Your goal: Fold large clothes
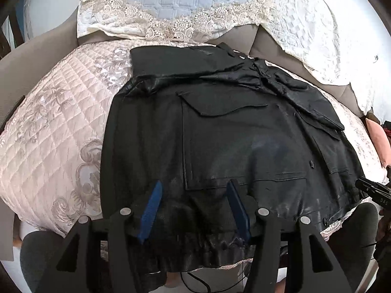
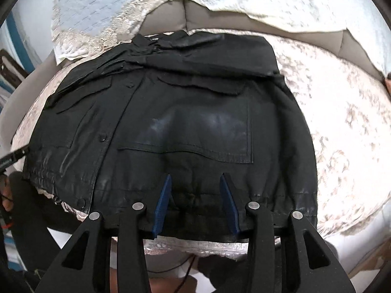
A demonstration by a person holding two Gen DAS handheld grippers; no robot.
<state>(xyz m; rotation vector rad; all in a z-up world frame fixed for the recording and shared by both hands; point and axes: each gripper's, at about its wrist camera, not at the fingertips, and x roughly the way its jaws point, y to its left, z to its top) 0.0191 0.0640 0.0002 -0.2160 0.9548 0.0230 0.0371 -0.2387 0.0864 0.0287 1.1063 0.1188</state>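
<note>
A black leather jacket (image 1: 220, 127) lies spread front up on a pink quilted bedspread (image 1: 53, 131), its sleeves folded in across the collar end at the far side. My left gripper (image 1: 195, 185) hovers over the gathered hem near the jacket's left pocket, blue pads apart with nothing between them. My right gripper (image 2: 196, 175) stands open over the hem (image 2: 195, 200) below the other patch pocket (image 2: 195, 131), also holding nothing. At the right edge of the left wrist view, a fingertip (image 1: 371, 188) of the right gripper shows beside the jacket's corner.
Lace-trimmed white and pale blue pillows (image 1: 176, 5) lean against a grey padded headboard (image 1: 266, 44) behind the jacket. A pink cushion (image 1: 377, 139) sits at the far right. The bed's near edge runs just under the hem, with a dark cable (image 1: 195, 278) and a person's legs below it.
</note>
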